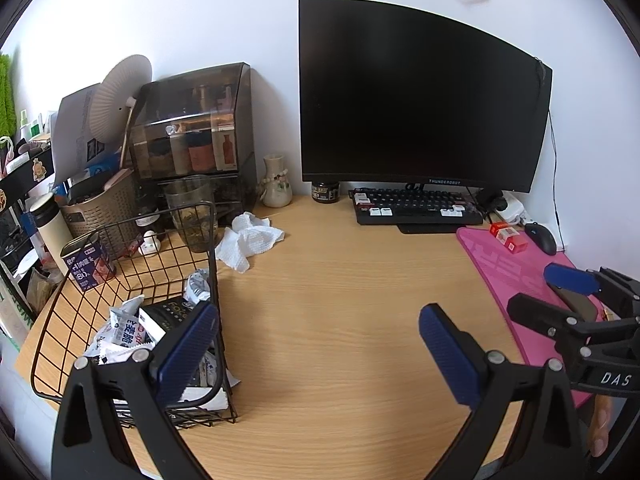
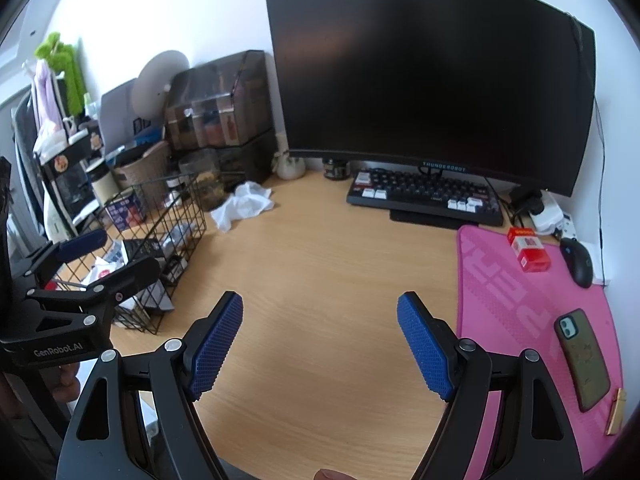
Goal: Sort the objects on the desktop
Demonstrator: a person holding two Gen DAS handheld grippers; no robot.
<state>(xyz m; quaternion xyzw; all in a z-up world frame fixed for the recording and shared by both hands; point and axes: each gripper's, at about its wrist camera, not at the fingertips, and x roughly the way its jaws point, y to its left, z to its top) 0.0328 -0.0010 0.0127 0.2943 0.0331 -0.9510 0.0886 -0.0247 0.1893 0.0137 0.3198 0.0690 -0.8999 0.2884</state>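
"THUNDEROBOT" marks the monitor; "GenRobot.AI" the left hand-held gripper — both it and the right hand-held gripper gape wide, empty, over the wooden tabletop. Crumpled tissue lies beside the wire basket.

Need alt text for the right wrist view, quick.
The open right gripper hovers empty over a bare wooden desk. A pink desk mat at right holds an olive-cased phone, a red box and a black mouse; a black wire basket sits left.
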